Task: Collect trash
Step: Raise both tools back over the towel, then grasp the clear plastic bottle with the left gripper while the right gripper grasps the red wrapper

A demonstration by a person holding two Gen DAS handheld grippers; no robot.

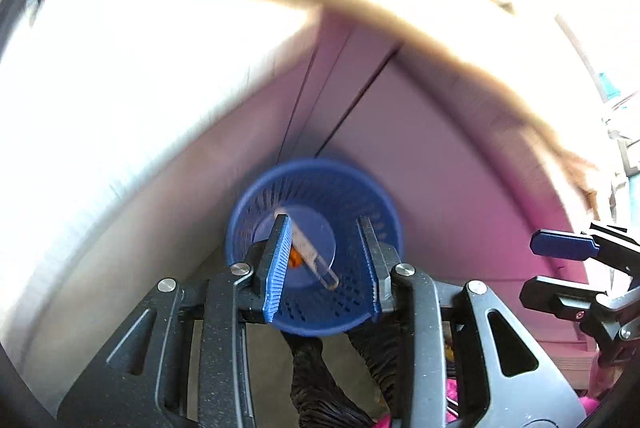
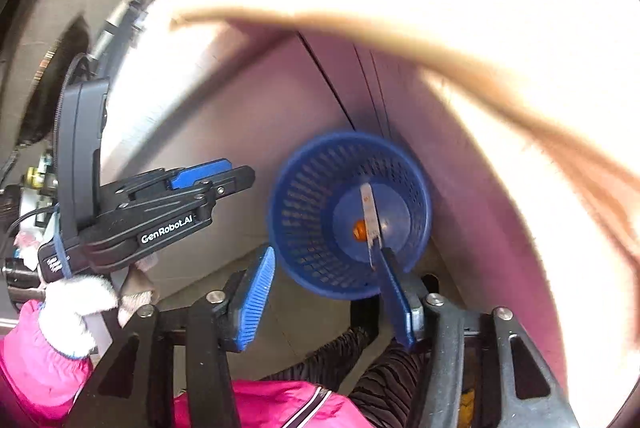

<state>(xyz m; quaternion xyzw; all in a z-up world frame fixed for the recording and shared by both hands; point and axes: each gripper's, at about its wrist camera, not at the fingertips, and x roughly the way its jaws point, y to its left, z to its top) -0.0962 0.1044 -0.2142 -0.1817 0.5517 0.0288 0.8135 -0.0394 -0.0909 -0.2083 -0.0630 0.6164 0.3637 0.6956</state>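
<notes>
Your left gripper [image 1: 324, 264] and right gripper [image 2: 324, 292] both hang over the blue basket [image 1: 376, 196] with fingers spread wide, gripping nothing; a clear tube [image 1: 316, 260] lies inside.

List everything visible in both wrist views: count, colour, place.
Wastebasket: 1, blue perforated plastic, on the floor in the corner below both grippers.
Clear stick-like piece: 1, transparent, lying inside the basket.
Orange bit: 1, orange, on the basket bottom beside the stick.
Cabinet panels: pinkish-grey, behind the basket.
Counter edge: tan, overexposed top, above; items on it too blurred to name.
Floor tile: grey, under the basket.
Left gripper: black, blue pads, open over the basket.
Right gripper: same, open.
Gloved left hand: white glove, pink sleeve.
</notes>
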